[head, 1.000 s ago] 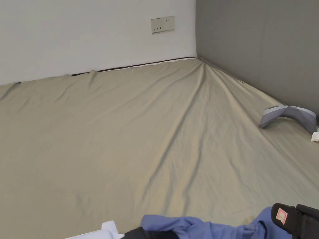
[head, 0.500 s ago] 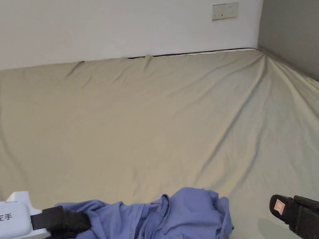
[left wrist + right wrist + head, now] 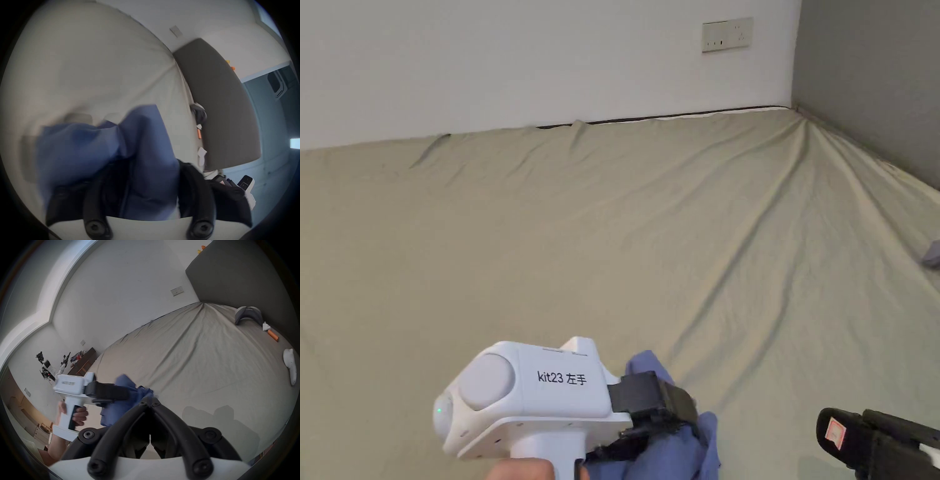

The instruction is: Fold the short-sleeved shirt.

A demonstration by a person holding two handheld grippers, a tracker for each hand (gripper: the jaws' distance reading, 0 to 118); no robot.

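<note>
1 blue shirt (image 3: 675,453) bunched in L gripper (image 3: 669,415); R gripper (image 3: 149,400) w/ jaws together

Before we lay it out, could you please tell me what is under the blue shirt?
The shirt hangs bunched from the left tool, lifted above the beige sheet. Whether its lower end touches the sheet is hidden.

Motion blur smears the blue shirt (image 3: 103,152) in the left gripper view, its folds burying the jaws there. In the head view the right gripper (image 3: 831,431) is cut off at the near right corner, jaws unreadable. The grey pillow (image 3: 932,253) is clipped at the right edge.
</note>
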